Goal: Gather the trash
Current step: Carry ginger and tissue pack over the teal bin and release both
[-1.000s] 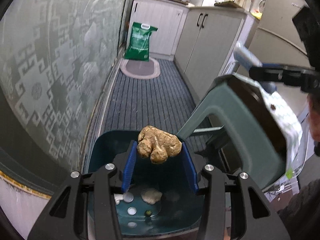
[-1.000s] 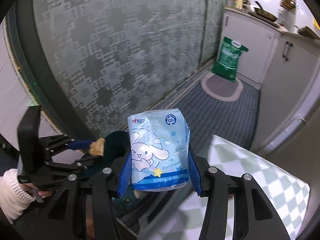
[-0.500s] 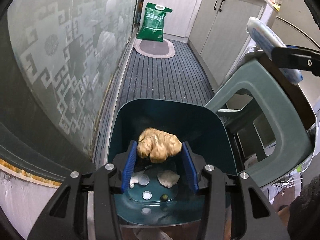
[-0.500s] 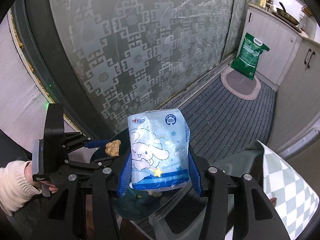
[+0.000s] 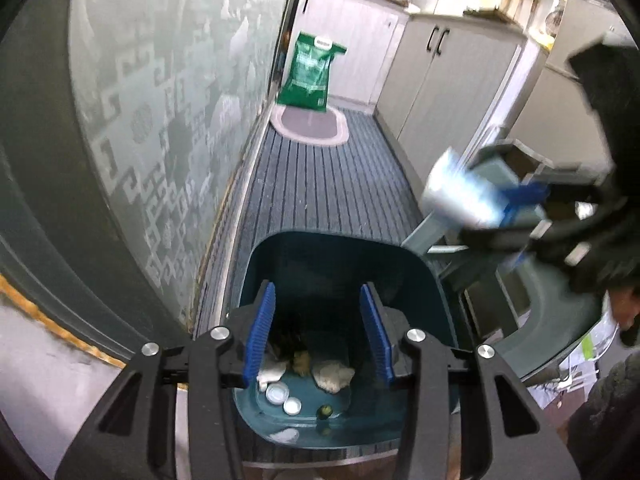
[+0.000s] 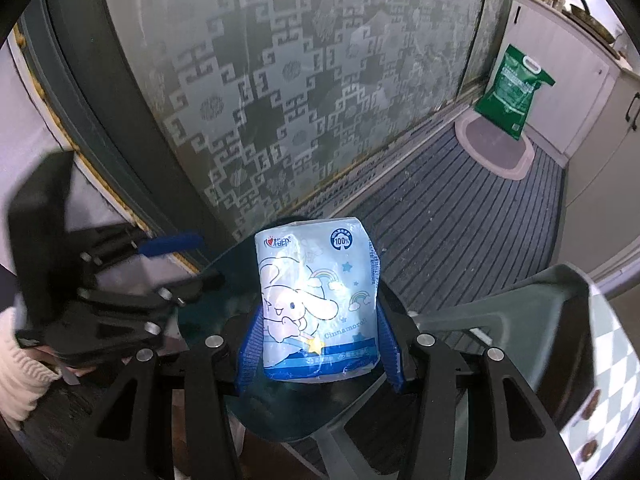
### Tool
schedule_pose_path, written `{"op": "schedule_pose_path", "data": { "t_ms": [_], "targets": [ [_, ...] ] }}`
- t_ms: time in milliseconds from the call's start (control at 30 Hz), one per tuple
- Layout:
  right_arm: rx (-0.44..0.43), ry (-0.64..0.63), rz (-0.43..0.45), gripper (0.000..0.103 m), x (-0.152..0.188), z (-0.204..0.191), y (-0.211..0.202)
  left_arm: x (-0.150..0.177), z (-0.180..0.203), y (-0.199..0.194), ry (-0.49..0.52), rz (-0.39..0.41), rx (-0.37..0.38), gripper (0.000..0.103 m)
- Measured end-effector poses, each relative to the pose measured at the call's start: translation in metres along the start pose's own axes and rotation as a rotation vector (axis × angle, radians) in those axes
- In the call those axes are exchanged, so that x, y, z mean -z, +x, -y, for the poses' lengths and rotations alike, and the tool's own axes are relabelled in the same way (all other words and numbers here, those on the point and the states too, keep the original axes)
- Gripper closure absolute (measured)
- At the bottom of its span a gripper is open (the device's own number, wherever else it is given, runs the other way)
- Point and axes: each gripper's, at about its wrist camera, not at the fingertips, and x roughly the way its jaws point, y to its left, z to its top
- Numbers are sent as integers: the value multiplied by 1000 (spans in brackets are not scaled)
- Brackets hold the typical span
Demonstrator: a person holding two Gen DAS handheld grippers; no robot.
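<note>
My left gripper is open and empty above the dark teal trash bin. The tan ginger piece lies blurred at the bin's bottom beside scraps and white bottle caps. My right gripper is shut on a light blue Cinnamoroll tissue pack, held over the bin's rim. The pack also shows in the left wrist view at the right, above the bin. The left gripper shows in the right wrist view at the left.
A grey-green plastic stool stands right of the bin, with a checked cloth beyond it. A frosted patterned glass door runs along the left. A green bag and oval mat lie on the striped floor by white cabinets.
My left gripper opened and the ginger piece dropped into the bin. My right gripper moved with the tissue pack closer over the bin.
</note>
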Motion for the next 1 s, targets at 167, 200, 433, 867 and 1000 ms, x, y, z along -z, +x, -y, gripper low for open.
{"op": "schedule_pose_path", "data": {
  "t_ms": [167,200,433,867,1000],
  "targets": [
    [-2,-15,-52,52,8,-11,22,-9,4,-18,-13,65,19,64],
    [-5,-20,-63,52,10,-14,27,-11,6,-22,-12,76,22,65],
    [-6,-34,-118,52,23,-27,54,-17,12,-40,-16,127,48,68],
    [-13,17,-219,51,49,-24,98,-30,21,-59,-32,206,95,72],
    [-2,5,-255,41,58,-24,108,-32,25,-63,-32,228,107,72]
  ]
}}
